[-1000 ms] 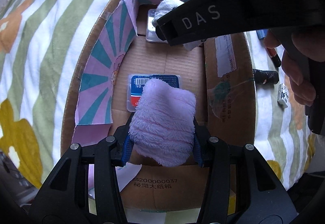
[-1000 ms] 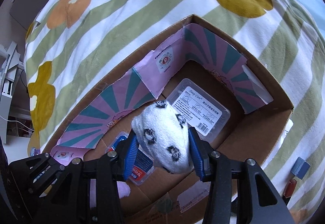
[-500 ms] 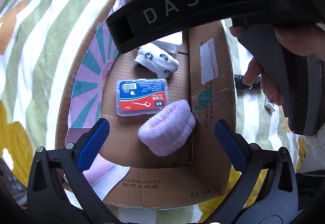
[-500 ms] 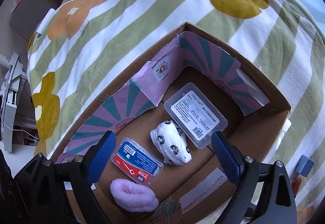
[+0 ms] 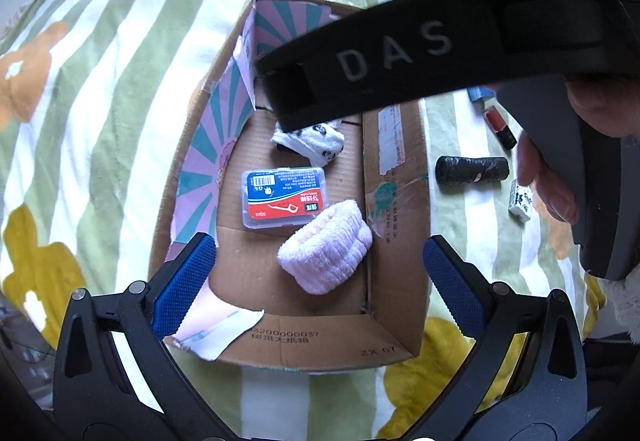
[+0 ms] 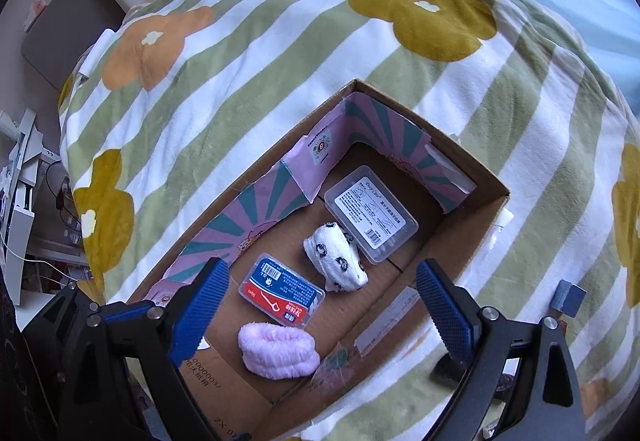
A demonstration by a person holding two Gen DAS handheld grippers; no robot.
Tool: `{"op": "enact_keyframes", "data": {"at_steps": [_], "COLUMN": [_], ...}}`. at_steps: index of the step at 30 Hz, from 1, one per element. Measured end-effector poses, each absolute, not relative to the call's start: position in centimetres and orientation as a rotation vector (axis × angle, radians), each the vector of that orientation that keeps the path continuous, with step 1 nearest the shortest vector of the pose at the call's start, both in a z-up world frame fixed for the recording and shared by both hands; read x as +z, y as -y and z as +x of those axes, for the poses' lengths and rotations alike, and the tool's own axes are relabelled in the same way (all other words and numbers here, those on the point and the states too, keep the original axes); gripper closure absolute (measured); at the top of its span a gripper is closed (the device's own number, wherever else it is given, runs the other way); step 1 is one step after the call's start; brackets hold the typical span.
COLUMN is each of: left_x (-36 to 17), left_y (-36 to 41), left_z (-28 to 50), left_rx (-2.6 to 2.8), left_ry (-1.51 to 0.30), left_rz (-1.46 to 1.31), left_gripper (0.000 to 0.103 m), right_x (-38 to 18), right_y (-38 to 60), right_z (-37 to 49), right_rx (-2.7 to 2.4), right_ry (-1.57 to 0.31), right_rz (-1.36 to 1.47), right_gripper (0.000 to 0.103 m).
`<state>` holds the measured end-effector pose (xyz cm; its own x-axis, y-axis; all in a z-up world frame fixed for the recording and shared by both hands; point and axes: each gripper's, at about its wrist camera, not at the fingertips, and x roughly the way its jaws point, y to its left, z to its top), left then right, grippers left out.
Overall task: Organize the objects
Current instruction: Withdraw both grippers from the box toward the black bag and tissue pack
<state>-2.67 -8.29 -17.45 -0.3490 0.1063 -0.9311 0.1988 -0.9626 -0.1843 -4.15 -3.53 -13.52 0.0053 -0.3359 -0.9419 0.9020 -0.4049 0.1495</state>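
Now pink sock roll [image 5: 325,251] flat in box [image 5: 394,201], long axis diagonal

socks [image 6: 335,258], cases [image 6: 281,290] in box [image 6: 464,241], seemingly apart

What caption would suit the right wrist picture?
Open right gripper above a cardboard box holding a pink sock roll, spotted sock roll and two plastic cases.

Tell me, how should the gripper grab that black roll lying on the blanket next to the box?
Grip the black roll around its middle, coming straight down from above. It lies flat on the blanket like a log, clear of the cardboard box, so pads on its two long sides should pinch the narrow way.
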Motion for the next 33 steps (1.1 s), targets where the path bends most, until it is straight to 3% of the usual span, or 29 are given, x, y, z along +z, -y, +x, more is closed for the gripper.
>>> {"op": "enact_keyframes", "data": {"at_steps": [17,25,33], "left_x": [-7.1,-3.9,-3.2], "left_y": [6.9,3.3,0.8], "left_z": [-0.7,-1.7,-2.6], "left_rx": [-2.571,-2.628,-2.661], "left_ry": [-0.347,-0.280,-0.376], "left_rz": [1.661,1.614,1.607], "left_gripper": [0.000,0.000,0.000], "right_x": [-3.7,-2.0,-1.7], "right_y": [-10.0,-18.0,-24.4], "right_z": [-4.2,-4.4,-4.4], "right_rx": [-1.961,-2.161,-2.252], "right_ry": [-0.476,-0.362,-0.254], "right_rz": [1.348,1.405,1.433], "right_gripper": [0.010,0.010,0.010]}}
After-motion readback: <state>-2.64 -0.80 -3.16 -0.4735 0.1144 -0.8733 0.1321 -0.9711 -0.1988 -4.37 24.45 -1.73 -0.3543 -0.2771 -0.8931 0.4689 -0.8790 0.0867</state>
